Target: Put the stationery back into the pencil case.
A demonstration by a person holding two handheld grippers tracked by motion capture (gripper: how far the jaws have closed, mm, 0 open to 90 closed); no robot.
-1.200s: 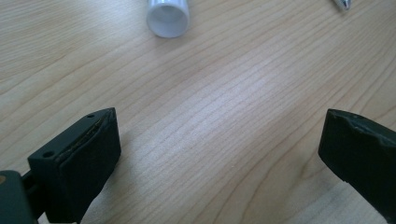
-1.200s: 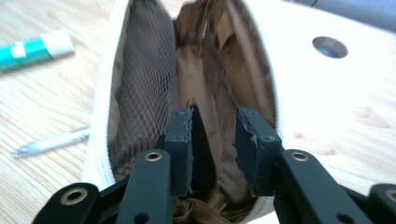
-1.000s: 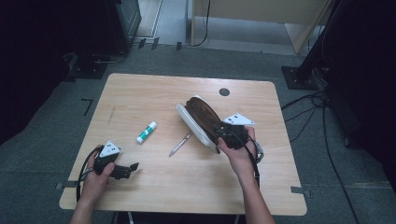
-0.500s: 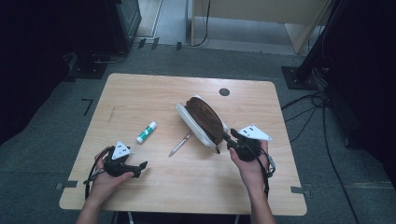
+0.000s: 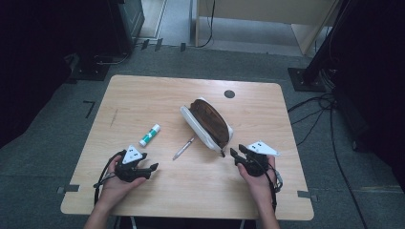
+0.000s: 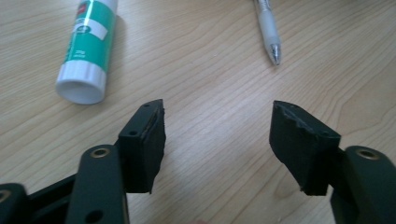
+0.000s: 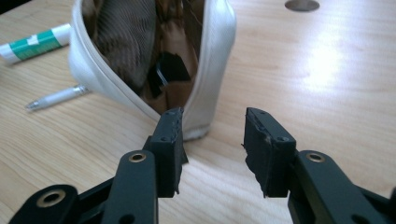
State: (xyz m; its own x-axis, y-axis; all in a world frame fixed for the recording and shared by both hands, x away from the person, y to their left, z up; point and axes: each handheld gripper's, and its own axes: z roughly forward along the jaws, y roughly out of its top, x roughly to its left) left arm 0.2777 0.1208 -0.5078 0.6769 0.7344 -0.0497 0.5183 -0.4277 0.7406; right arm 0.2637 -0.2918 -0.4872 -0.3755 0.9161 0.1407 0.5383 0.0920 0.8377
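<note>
Holding both claws open and empty above the table (image 5: 200, 191): my right claw (image 7: 212, 140) faces the open pencil case (image 7: 149, 56) just ahead; my left claw (image 6: 217, 135) has the glue stick (image 6: 88, 46) ahead-left and the pen (image 6: 268, 28) ahead-right.

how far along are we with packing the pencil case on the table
Done: the pencil case lies unzipped, its mouth gaping toward the right tongs. In hand: nothing; both the right tongs and the left tongs are open and empty, the left ones low over the table near the glue stick and pen. Left: both items probably need lifting into the case, then zipping it.
</note>
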